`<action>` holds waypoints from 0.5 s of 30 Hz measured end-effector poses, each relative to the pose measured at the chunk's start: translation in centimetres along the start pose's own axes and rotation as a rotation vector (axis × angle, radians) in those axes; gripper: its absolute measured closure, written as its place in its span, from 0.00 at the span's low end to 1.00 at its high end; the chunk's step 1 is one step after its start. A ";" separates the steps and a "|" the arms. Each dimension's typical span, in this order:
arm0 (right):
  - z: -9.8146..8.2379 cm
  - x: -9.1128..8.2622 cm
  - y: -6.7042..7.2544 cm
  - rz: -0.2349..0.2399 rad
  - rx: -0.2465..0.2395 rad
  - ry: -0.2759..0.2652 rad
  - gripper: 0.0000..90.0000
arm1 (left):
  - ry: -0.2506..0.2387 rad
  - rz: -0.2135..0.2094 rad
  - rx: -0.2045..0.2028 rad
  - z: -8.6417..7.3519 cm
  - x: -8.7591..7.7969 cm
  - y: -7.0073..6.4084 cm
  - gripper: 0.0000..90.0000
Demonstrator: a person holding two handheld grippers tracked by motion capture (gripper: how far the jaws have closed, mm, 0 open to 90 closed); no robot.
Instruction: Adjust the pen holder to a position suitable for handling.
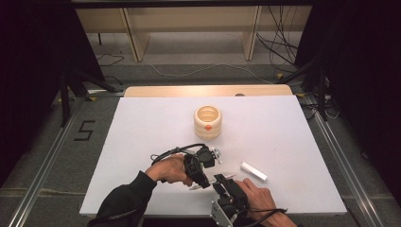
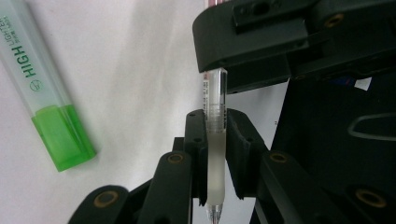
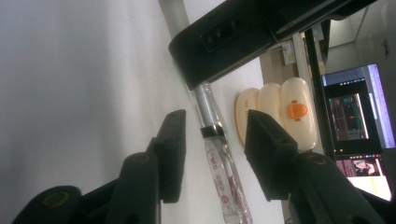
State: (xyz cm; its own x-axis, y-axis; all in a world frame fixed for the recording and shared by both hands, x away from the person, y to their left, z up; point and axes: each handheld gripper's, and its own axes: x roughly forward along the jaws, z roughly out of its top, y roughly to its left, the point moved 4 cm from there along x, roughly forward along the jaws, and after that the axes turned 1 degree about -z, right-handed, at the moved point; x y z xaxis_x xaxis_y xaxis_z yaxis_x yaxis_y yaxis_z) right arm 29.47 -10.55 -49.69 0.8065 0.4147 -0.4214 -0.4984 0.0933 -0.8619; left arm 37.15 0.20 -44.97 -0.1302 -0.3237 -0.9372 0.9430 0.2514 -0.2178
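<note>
My left gripper (image 1: 201, 177), low in the centre of the high view, pinched a clear pen (image 2: 215, 140) between its pads. In my right gripper's view, that pen (image 3: 219, 163) ran up the middle of the frame between my right gripper's (image 3: 212, 154) jaws, which stood apart on either side of it without touching. A green highlighter (image 2: 44, 93) lay at the left of my left gripper's view. A cream ribbed holder (image 1: 207, 122) stood at the table's centre.
</note>
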 end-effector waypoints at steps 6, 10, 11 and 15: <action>0.2 0.1 0.2 -0.012 -0.043 -0.003 0.73 | -0.001 -0.005 -0.011 0.1 0.1 -0.2 0.88; 0.2 0.2 0.2 -0.014 -0.072 -0.003 0.76 | 0.008 -0.013 -0.002 0.1 0.1 -0.2 0.88; 0.2 0.2 0.3 -0.018 -0.067 0.000 0.77 | 0.007 -0.012 -0.002 0.2 0.1 -0.2 0.88; 0.3 0.2 0.4 -0.016 -0.094 0.006 0.81 | 0.009 -0.013 -0.003 0.2 0.2 -0.2 0.88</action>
State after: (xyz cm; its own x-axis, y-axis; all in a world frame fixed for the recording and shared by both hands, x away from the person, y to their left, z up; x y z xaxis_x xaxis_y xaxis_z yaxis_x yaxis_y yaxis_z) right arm 29.34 -10.17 -50.09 0.8160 0.4086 -0.4089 -0.4537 0.0146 -0.8910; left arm 36.99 -0.08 -45.07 -0.1451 -0.3187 -0.9367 0.9404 0.2499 -0.2307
